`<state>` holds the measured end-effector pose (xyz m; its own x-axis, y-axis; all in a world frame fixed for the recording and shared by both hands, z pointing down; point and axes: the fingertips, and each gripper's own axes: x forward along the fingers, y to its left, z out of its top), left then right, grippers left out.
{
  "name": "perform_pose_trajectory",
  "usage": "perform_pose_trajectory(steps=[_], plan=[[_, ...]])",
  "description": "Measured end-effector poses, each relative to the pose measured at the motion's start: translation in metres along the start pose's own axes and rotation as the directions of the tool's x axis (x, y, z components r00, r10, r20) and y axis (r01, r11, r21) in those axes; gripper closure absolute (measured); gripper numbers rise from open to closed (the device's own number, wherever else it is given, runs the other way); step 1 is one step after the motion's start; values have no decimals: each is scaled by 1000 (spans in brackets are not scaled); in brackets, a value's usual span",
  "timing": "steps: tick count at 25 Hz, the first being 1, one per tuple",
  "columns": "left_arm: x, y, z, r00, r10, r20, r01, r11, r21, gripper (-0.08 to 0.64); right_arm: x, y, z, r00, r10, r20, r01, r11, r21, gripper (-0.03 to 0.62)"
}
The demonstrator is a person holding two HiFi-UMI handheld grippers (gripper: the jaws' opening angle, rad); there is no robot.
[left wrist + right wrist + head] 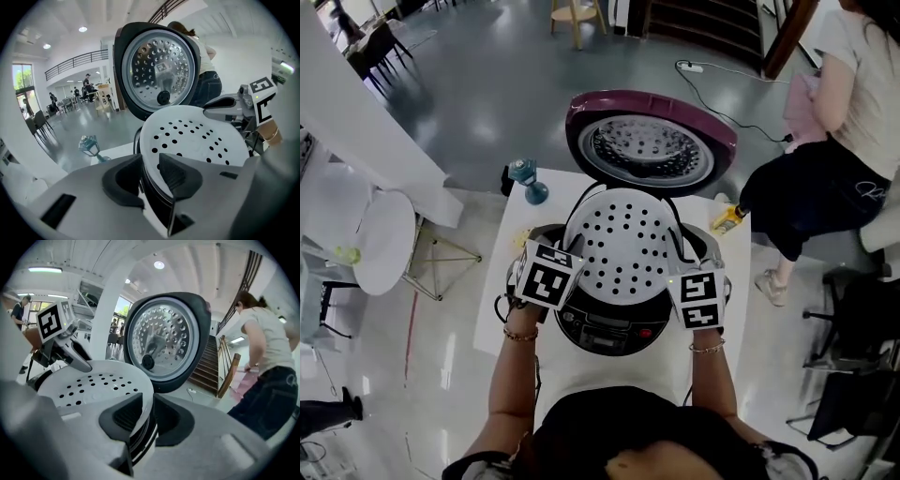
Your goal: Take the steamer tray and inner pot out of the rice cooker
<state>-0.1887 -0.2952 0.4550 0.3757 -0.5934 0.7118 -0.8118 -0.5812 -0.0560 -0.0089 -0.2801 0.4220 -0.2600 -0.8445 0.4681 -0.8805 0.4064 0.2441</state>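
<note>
Nearest, left tool (pixel 150 163) and right tool (pixel 147 405) each clamp the steamer tray (pixel 623 234) rim.

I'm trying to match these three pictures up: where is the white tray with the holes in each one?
Head view: steamer tray in the centre, just below the open lid.
Left gripper view: steamer tray right of centre, rim clamped in the left tool.
Right gripper view: steamer tray lower left, rim clamped in the right tool.
Shared landmark: the open lid's round metal plate, behind the tray in all three.
</note>
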Motion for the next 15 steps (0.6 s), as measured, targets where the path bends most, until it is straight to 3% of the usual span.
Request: perform_pose_trajectory(steps=[6,11,15], plan=[[-28,-4,15,995,0,97,6,998,-59,466,-21,-10,14,990,2,141,-19,992,124,524],[-53,-13,31,979,75,187,-76,997,0,465,-42,-17,28,975,-31,218,-10,983,181,537],[-74,-31,36,973,85,217,-90,996,17,465,-68,-22,31,969,-46,242,0,983,186,538]])
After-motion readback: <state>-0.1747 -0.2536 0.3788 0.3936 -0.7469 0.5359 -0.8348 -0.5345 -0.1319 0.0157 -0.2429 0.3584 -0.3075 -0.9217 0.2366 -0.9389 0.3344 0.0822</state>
